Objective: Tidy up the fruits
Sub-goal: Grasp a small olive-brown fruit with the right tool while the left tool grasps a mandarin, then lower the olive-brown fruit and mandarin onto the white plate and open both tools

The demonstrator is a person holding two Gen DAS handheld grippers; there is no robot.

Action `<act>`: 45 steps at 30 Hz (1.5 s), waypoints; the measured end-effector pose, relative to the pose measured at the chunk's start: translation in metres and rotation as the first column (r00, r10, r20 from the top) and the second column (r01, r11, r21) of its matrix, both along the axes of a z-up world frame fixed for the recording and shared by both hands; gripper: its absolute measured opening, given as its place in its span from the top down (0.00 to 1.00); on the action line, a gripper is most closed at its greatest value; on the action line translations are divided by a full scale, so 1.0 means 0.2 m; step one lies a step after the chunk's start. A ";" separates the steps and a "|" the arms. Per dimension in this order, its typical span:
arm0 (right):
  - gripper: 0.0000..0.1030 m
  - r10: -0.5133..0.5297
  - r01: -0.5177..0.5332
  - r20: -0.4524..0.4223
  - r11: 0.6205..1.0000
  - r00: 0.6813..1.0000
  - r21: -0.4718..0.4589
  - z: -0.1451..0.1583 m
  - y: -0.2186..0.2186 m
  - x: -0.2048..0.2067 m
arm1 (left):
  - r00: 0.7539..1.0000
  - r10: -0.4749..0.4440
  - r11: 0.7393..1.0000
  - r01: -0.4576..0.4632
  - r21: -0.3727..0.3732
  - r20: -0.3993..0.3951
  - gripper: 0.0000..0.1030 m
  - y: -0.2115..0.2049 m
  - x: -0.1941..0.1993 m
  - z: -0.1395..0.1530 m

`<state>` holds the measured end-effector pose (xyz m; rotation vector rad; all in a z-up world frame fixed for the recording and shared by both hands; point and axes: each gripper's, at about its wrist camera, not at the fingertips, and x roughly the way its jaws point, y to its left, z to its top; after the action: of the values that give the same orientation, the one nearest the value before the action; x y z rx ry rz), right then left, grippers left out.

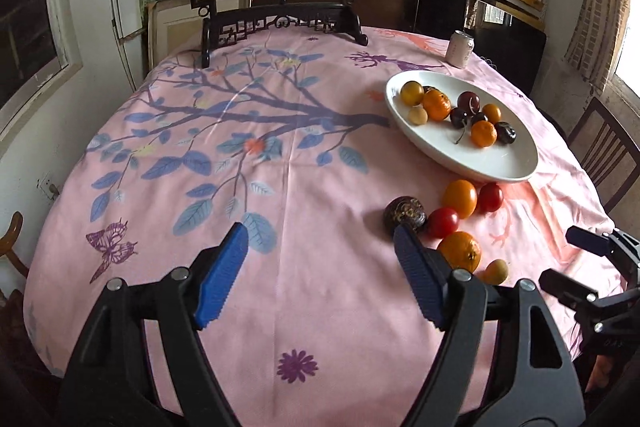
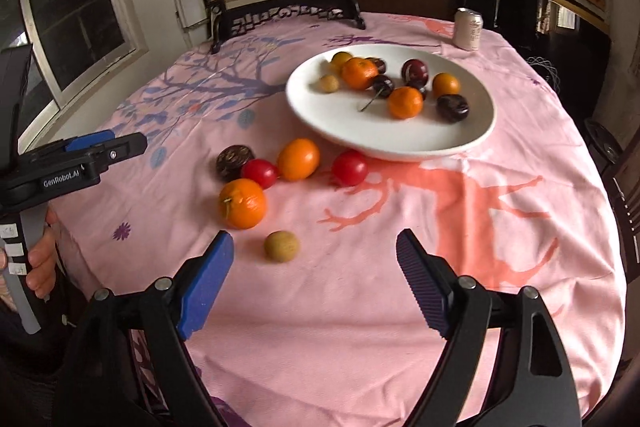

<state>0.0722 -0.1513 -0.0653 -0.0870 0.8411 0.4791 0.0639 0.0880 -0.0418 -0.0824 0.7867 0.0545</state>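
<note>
A white oval plate (image 2: 400, 143) is seen at twelve o'clock on the cloth, and about ten small fruits are held in it: oranges, dark cherries with stems, a dark plum (image 2: 452, 107), a pale longan (image 2: 329, 83). Six fruits are left loose on the cloth at the plate's seven o'clock. A stemmed orange (image 2: 242, 203) is set nearest, a longan (image 2: 281, 245) at its four o'clock. A dark passion fruit (image 2: 234, 161) is touched by a red tomato (image 2: 259, 173); beside that, an oval orange (image 2: 298, 159). A second tomato (image 2: 349, 167) is parked just under the plate's rim.
</note>
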 end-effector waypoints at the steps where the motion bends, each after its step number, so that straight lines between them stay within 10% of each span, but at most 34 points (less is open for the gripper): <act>1: 0.19 0.013 -0.013 -0.007 1.000 1.000 -0.017 -0.03 0.04 0.00 | 1.000 0.001 1.000 -0.001 -0.003 -0.008 0.25 0.01 0.00 -0.01; 6: 0.20 0.042 -0.044 -0.034 0.997 0.999 -0.058 -0.12 0.15 0.04 | 1.000 -0.021 1.000 0.021 -0.014 -0.018 0.25 -0.01 -0.02 -0.03; 9: 0.73 0.056 -0.061 -0.090 0.996 0.994 -0.061 -0.19 0.17 0.10 | 0.997 -0.062 0.998 0.061 -0.034 -0.038 0.25 -0.06 -0.02 -0.05; 25: 0.74 -0.089 0.088 -0.028 0.996 0.996 -0.027 -0.07 -0.19 0.02 | 0.967 -0.222 0.974 0.225 0.014 -0.125 0.28 -0.55 0.17 -0.19; 29: 0.75 -0.098 0.097 -0.028 0.995 0.995 -0.005 -0.06 -0.23 0.01 | 0.962 -0.216 0.975 0.221 0.009 -0.170 0.59 -0.57 0.23 -0.25; 45: 0.74 -0.112 0.113 -0.032 0.994 0.993 0.015 -0.06 -0.24 0.02 | 0.970 -0.218 0.976 0.215 -0.030 -0.112 0.61 -0.49 0.14 -0.14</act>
<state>0.0758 -0.1995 -0.0777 -0.0167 0.8673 0.3825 0.0922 -0.0110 -0.0689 -0.0097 0.9069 -0.1562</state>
